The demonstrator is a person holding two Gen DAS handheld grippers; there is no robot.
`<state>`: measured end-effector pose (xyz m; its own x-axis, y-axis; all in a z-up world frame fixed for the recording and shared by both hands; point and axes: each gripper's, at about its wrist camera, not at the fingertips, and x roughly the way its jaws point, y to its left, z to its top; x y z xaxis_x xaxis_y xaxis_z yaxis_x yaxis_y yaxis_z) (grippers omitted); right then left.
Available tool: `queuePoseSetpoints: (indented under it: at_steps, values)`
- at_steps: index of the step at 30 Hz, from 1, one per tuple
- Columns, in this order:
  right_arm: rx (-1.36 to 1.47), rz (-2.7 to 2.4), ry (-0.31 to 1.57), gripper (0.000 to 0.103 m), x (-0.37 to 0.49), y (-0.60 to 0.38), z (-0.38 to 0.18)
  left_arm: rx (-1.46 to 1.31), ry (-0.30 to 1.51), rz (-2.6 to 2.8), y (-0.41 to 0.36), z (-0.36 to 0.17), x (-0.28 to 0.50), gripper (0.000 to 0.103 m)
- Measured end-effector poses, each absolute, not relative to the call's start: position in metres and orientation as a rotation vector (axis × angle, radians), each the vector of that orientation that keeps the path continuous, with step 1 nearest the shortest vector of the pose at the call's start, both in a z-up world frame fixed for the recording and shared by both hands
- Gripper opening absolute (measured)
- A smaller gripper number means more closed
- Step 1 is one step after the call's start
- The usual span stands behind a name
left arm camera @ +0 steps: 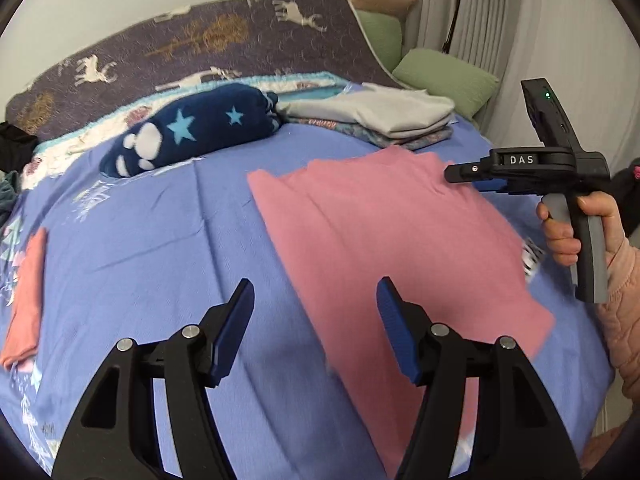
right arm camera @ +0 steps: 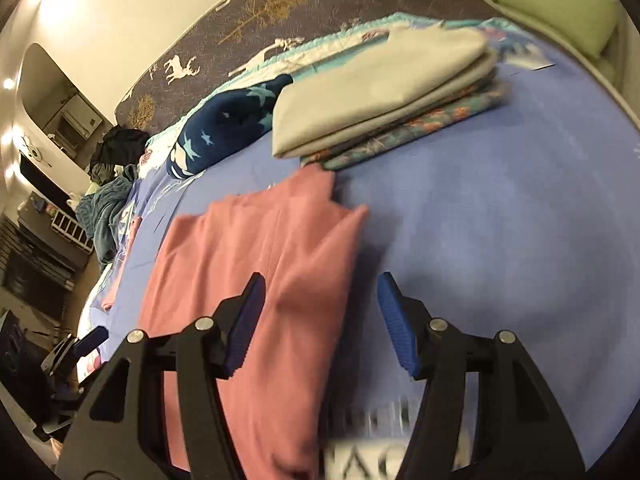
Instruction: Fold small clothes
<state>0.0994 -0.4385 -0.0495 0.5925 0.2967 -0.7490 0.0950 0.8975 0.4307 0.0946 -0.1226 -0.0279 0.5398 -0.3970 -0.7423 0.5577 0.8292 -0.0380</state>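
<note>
A pink garment [left arm camera: 384,240] lies spread flat on the blue bedsheet [left arm camera: 152,240]; in the right wrist view the pink garment [right arm camera: 256,264] shows a fold along its right side. My left gripper [left arm camera: 316,292] hovers open above the sheet, its right finger over the garment's near left edge, with nothing between its pads. My right gripper [right arm camera: 320,288] is open above the garment's right edge, holding nothing. In the left wrist view the right gripper [left arm camera: 464,174] appears from the side, held by a hand [left arm camera: 568,232] over the garment's far right corner.
A stack of folded clothes, grey on top [left arm camera: 380,114], sits at the back of the bed beside a rolled navy star blanket [left arm camera: 192,128]. A folded salmon piece [left arm camera: 28,292] lies at the left. Green pillows [left arm camera: 444,76] and a dark deer-print cover [left arm camera: 224,40] are behind.
</note>
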Motion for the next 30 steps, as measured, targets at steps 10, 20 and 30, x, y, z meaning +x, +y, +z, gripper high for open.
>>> queuePoseSetpoints:
  at_steps: [10,20,30]
  values:
    - [0.299,0.267,0.562,0.008,0.089,-0.415,0.005,0.021,0.908,-0.543,-0.126,-0.064,0.178,0.075]
    - [0.289,0.107,0.804,0.033,0.132,-0.433,-0.057,0.110,0.825,-0.415,-0.124,-0.063,0.168,0.072]
    - [0.212,0.319,0.855,0.039,0.059,-0.386,-0.046,0.215,0.776,-0.588,-0.132,-0.047,0.088,0.072]
